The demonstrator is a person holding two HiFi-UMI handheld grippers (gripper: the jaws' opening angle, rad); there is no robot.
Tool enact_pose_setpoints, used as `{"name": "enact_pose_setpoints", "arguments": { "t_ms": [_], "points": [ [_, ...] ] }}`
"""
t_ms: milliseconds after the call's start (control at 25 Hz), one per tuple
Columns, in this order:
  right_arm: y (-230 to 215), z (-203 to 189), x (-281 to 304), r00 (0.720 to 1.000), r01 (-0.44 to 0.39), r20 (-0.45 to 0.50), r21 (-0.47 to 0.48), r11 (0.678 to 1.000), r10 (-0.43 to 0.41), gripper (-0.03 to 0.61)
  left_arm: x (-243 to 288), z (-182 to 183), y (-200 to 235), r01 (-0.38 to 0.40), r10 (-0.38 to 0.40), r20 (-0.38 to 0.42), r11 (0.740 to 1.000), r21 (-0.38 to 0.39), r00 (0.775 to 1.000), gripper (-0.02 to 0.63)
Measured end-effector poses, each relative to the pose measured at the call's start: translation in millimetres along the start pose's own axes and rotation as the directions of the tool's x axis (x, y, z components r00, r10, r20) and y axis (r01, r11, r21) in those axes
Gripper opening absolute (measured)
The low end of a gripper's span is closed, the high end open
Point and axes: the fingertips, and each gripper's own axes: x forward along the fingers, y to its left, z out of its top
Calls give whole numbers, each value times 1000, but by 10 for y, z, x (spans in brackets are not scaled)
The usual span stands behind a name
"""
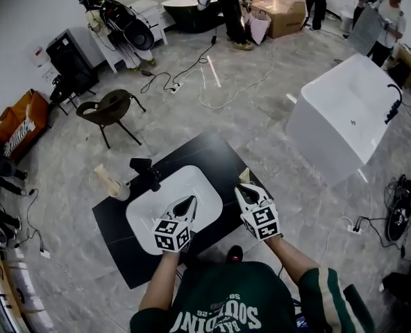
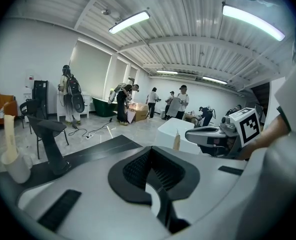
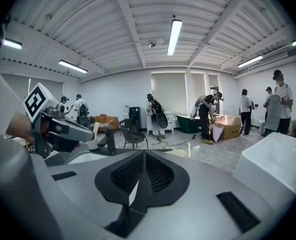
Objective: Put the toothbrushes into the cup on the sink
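Cup (image 1: 121, 191) beside sink (image 1: 140, 218) holding toothbrush (image 1: 107, 177), left tongs (image 1: 189, 200) and right tongs (image 1: 244, 189) pressed together

The counter (image 1: 212, 151) is a matt black slab, and its sink (image 1: 200, 183) is glossy white, like ceramic. The tap (image 1: 148, 172) is matt black. The left gripper (image 1: 190, 201) and right gripper (image 1: 241, 189) have smooth white plastic shells (fingers (image 3: 123, 176) lined with black ribbed pads). The floor (image 1: 247, 109) is polished grey stone-look tile.

readable text: none | green shirt (image 1: 226, 309): white lettering, upside down, too blurred to make out
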Motion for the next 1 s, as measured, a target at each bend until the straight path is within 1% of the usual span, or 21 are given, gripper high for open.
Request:
{"name": "enact_pose_setpoints", "arguments": {
  "t_ms": [160,360,560,800,1000],
  "points": [
    [195,62,88,999,-54,4,9,999,54,49,-75,-16,38,-18,18,9,1000,-11,1000,11],
    [490,139,336,995,-104,-2,3,995,104,49,-222,-47,267,-42,42,15,999,-30,999,11],
    [588,192,427,986,-165,9,9,986,165,49,-304,-76,297,-87,88,23,995,-45,996,12],
    [1046,386,705,975,-221,7,-5,975,221,48,-667,-79,706,-140,143,33,987,-74,989,12],
    [1189,446,785,966,-257,-8,-15,966,257,46,-811,-115,789,-170,174,37,981,-97,984,12]
  ]
}}
